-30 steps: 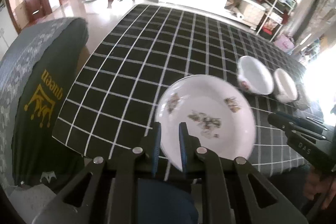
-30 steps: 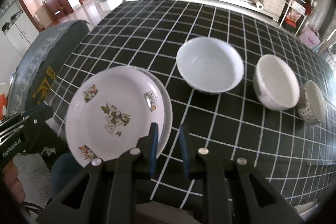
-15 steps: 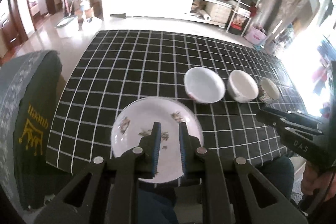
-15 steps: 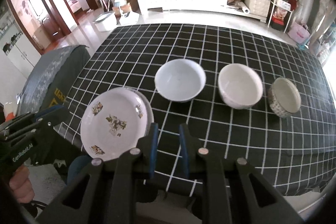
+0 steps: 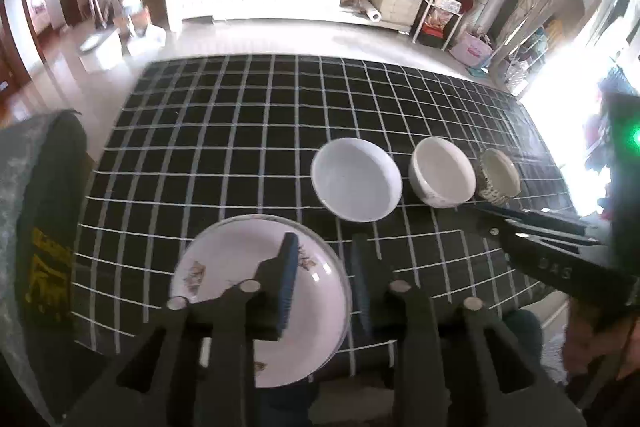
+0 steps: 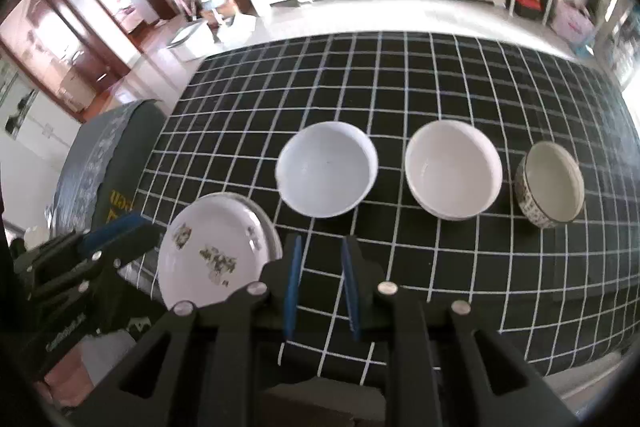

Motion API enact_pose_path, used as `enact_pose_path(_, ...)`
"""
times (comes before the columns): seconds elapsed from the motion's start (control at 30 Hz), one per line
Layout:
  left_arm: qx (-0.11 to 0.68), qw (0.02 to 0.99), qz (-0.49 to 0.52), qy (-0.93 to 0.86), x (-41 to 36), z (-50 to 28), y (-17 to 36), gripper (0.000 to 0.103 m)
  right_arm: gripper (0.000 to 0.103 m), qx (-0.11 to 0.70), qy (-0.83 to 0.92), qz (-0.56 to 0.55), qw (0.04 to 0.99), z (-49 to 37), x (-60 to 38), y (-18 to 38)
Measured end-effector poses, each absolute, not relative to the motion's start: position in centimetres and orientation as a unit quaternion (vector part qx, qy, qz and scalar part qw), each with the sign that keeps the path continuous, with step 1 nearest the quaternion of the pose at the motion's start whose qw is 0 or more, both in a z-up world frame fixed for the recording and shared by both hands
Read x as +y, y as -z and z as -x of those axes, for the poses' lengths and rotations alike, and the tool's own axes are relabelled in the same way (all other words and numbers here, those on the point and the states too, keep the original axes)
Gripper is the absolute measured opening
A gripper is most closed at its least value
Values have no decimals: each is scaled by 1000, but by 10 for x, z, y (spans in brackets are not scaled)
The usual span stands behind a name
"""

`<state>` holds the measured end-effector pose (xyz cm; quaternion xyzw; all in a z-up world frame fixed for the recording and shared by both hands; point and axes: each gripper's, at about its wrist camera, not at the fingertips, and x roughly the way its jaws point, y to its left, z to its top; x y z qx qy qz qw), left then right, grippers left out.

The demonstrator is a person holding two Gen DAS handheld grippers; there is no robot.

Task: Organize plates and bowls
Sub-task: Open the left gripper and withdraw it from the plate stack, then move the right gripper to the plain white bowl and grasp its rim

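Note:
A floral white plate [image 5: 240,291] tops a small stack at the near left of the black checked table [image 5: 240,107]. To its right stand a large white bowl [image 5: 356,179], a medium white bowl [image 5: 442,173] and a small patterned bowl [image 5: 498,177] in a row. My left gripper [image 5: 324,267] hovers above the plate's right edge; its jaws are opening with nothing between them. In the right wrist view my right gripper [image 6: 320,267] hangs above the cloth between the plate [image 6: 212,247] and the large bowl [image 6: 326,167], with a narrow empty gap between its pads.
A chair [image 5: 44,247] with a dark cover and yellow print stands against the table's left side. The table's near edge lies just below both grippers. Each gripper shows in the other's view: the right gripper [image 5: 540,239] and the left gripper [image 6: 100,247].
Both grippers have drawn back and up from the table, so the dishes look smaller. The left gripper's jaws have spread wider. The dishes have not moved.

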<state>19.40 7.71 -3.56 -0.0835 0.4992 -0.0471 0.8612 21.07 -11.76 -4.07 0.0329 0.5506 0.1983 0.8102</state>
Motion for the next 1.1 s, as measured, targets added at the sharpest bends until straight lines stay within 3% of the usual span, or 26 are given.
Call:
enact_pose_path(0.23,536,833,124,57,81,-228,62,28,25,581,-195,-63,787,-241,-117,60)
enact_pose_path(0.57,571,801,170,58,87,-272,111,34,34,593,-167,-42,786,-280,-116,84)
enact_pose_path(1.1,587,791,162,50,82,-322,153,34,34,620,-154,-21,769,-323,-114,135)
